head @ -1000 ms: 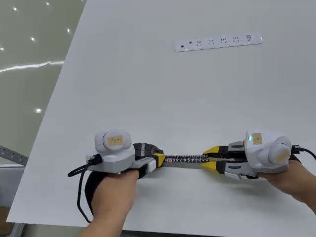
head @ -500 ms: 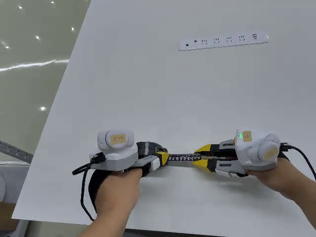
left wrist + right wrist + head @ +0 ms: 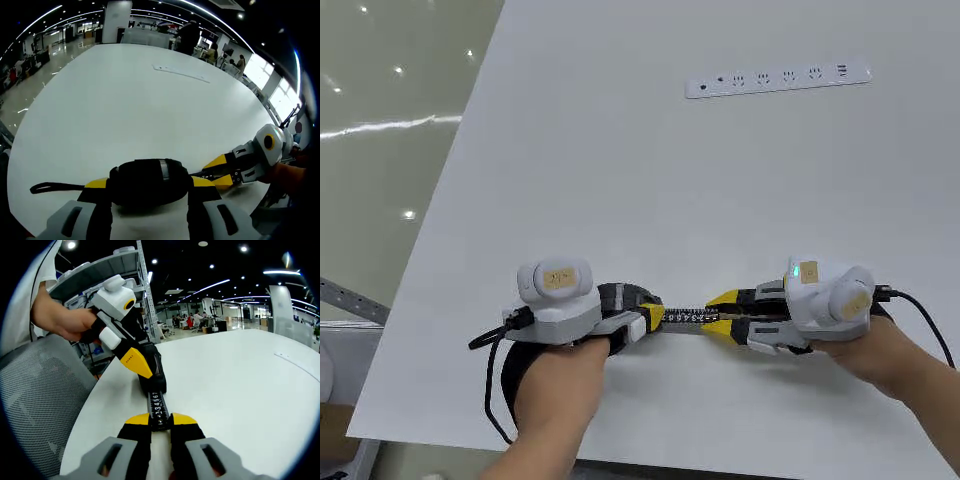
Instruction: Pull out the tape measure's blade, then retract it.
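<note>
Resting on the white table (image 3: pixel 650 170) near its front edge, the tape measure's black case (image 3: pixel 620 298) is gripped by the left gripper (image 3: pixel 645 320), whose yellow-tipped jaws are closed against its two sides. In the left gripper view the case (image 3: pixel 147 180) is seen lying crosswise between the two jaw tips, with one tip pressed to each flank. A black strap (image 3: pixel 55 188) is trailed from it over the table towards the left of that view.

A short length of blade (image 3: pixel 685 316) is drawn out of the case towards the right gripper (image 3: pixel 722 313), with its printed numbers turned upward. The blade's free end is pinched between the right gripper's jaws, which are brought together on it. In the right gripper view the blade (image 3: pixel 156 407) is seen running straight from between the yellow tips to the mouth of the case (image 3: pixel 152 367), low over the table. Whether the blade is touching the table cannot be told.

The two grippers are pointed at each other along the blade's line, near one another but apart, and each is held in a hand. A black cable (image 3: pixel 490 350) is looped down from the left gripper past the table's edge. A white power strip (image 3: pixel 778 79) is laid well apart from the grippers, towards the far side of the table.
</note>
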`<move>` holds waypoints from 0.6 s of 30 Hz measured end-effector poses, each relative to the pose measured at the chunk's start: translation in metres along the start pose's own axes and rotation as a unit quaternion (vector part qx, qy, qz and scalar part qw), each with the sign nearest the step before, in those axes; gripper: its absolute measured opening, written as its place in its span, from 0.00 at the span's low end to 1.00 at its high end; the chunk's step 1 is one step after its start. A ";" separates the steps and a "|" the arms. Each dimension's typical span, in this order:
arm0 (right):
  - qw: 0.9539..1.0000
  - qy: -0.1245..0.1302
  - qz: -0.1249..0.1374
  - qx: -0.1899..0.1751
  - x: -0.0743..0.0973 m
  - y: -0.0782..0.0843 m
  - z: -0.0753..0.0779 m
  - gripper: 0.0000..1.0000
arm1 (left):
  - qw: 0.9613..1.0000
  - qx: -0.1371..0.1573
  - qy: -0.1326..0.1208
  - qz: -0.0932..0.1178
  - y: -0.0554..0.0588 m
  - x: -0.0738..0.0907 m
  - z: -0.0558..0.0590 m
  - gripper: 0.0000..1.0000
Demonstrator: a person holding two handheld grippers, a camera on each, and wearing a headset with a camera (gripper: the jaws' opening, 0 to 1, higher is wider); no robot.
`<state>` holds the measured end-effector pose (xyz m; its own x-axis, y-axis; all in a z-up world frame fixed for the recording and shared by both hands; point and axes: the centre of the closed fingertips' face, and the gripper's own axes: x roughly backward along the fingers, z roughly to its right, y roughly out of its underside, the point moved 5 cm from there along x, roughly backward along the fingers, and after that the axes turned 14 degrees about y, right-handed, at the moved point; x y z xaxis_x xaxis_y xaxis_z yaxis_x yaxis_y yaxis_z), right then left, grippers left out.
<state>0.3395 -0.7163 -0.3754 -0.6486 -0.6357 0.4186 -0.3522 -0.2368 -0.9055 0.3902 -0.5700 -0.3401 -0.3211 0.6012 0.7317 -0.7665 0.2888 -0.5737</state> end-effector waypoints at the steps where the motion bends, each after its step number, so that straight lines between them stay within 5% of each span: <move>1: 1.000 0.001 -0.003 0.004 0.000 0.001 0.000 0.12 | 1.000 0.001 0.000 0.000 0.000 0.000 0.000 0.57; 18: 1.000 0.009 -0.015 0.015 -0.003 0.002 -0.003 0.12 | 1.000 -0.009 -0.009 -0.005 -0.001 -0.001 0.001 0.58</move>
<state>0.3387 -0.7127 -0.3781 -0.6502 -0.6146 0.4467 -0.3513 -0.2781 -0.8940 0.3906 -0.5717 -0.3404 -0.3233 0.5848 0.7440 -0.7601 0.3079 -0.5723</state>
